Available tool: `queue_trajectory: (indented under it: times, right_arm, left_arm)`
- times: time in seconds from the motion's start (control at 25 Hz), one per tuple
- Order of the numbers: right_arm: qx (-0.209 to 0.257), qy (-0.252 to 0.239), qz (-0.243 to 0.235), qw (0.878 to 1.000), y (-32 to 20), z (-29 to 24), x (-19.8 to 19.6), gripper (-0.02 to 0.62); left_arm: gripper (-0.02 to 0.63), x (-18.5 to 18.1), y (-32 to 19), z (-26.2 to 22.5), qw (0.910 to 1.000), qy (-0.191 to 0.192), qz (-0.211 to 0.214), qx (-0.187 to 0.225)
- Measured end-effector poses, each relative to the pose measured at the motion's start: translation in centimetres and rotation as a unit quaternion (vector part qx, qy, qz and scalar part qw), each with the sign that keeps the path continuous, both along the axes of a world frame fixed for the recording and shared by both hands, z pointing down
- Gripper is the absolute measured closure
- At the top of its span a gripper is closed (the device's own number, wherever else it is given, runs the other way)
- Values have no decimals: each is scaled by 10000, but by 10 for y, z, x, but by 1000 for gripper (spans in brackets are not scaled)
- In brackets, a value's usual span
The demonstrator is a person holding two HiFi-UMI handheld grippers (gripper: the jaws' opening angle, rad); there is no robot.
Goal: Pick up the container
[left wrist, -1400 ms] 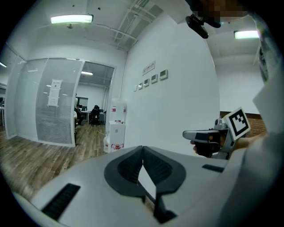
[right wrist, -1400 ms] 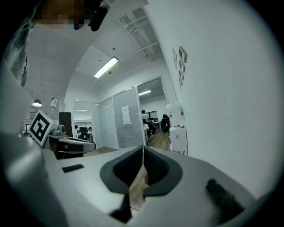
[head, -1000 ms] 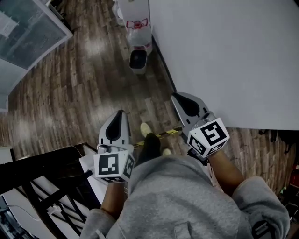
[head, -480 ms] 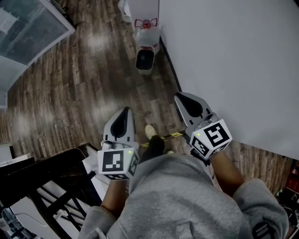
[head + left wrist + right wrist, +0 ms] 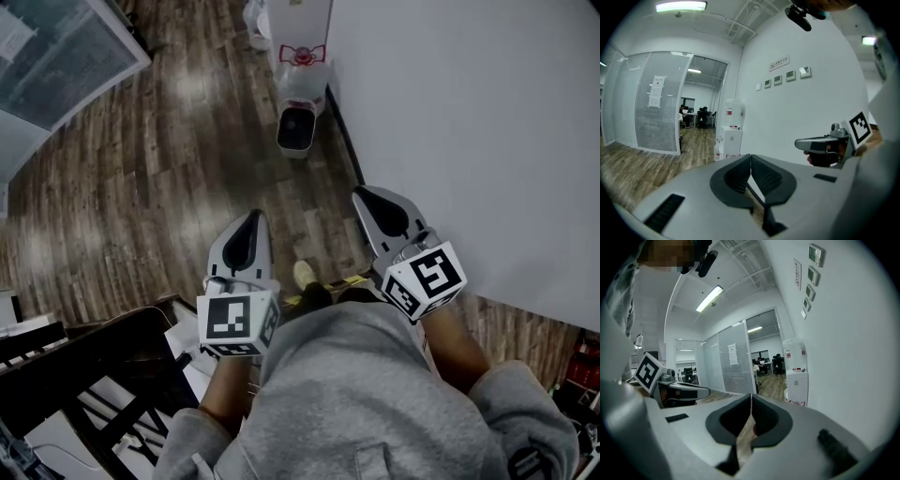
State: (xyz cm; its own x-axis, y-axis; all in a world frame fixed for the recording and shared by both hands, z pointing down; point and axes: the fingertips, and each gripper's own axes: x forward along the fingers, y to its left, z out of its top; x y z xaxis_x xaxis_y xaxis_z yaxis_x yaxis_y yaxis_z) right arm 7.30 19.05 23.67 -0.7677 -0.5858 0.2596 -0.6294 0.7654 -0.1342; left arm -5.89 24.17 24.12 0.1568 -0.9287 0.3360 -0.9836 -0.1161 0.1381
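- The left gripper (image 5: 750,164) has its jaws clenched: the ribbed dark pads meet along a thin seam, and nothing sits between them.
- The right gripper (image 5: 751,405) is clenched in the same way, pad against pad, and empty.
- In the head view both grippers are held out in front of the person's grey sweatshirt (image 5: 347,394). They are side by side and apart, with their tips pointing away from the body, and each carries its marker cube at the wrist end.
- Between them, lower down, a pale shoe (image 5: 303,274) stands on the wooden floor (image 5: 141,187), next to a short yellow strip (image 5: 352,279).
- The container (image 5: 293,131), small and white with a dark opening, stands on the floor at the foot of the white wall (image 5: 469,122). It is well ahead of both grippers and neither touches it.
- Just behind the container, against the same wall, stands a white cabinet-like unit (image 5: 298,23) with a red mark on its front.
- A glass partition (image 5: 47,47) runs along the far left edge of the floor.
- A black frame (image 5: 94,366) fills the near left corner, close to the left gripper's cube.
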Motion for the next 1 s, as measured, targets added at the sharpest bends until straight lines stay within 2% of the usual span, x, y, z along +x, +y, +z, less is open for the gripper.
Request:
queue_trajectory:
  times: [0.36, 0.68, 1.0]
  right_arm:
    - [227, 71, -82, 9997, -14, -4, -27, 568]
    - [345, 105, -66, 9993, -14, -8, -25, 568]
    - [438, 115, -121, 9989, -30, -8, -27, 568]
  left_arm:
    - [591, -22, -9, -1, 9999, -86, -51, 74]
    - [591, -27, -2, -1, 9998, -31, -131, 122]
    - [591, -30, -13, -1, 9996, -137, -172, 176]
